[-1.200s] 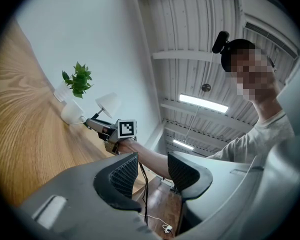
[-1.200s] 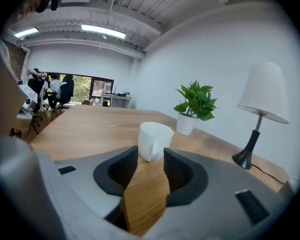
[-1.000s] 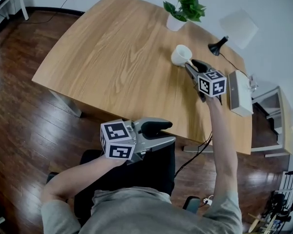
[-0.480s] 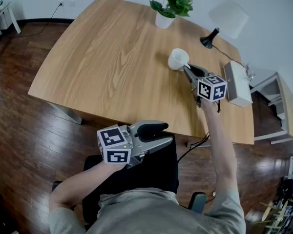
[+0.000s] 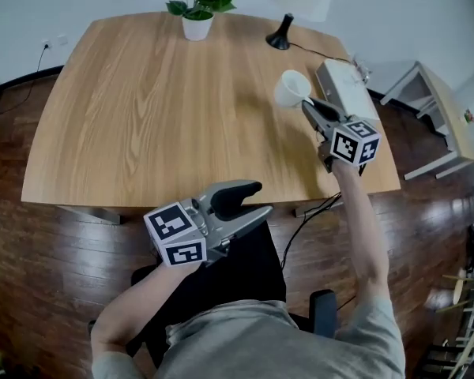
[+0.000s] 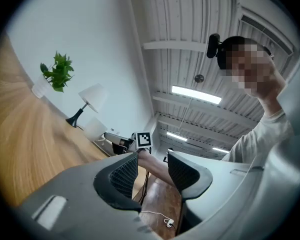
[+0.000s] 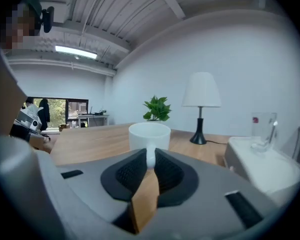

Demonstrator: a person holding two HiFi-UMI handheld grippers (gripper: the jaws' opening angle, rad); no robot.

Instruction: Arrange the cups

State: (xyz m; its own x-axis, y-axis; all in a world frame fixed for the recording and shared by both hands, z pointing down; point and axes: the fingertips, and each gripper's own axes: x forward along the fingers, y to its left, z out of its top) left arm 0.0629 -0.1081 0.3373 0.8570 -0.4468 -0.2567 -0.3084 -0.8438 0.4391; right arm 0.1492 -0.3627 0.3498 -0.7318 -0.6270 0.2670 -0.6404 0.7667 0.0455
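Head view shows the wide wooden surface [image 5: 142,117]. Left claw [image 5: 261,200] hangs off its near edge, jaws apart with nothing between them. Right claw [image 5: 310,106] is clamped tight on the handle of the white cup [image 5: 291,88], held upright over the surface's far right side.

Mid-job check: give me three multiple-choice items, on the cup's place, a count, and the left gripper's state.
1. Where is the white ceramic cup? A on the floor; B at the right gripper's tips, over the wooden table; C on a shelf.
2. How many white cups show? A one; B two; C four.
3. The left gripper's jaws are: A shut on a cup; B apart, empty; C shut on a cable.
Answers: B, its handle is pinched between shut jaws; A, no other appears; B, nothing sits between its pads.
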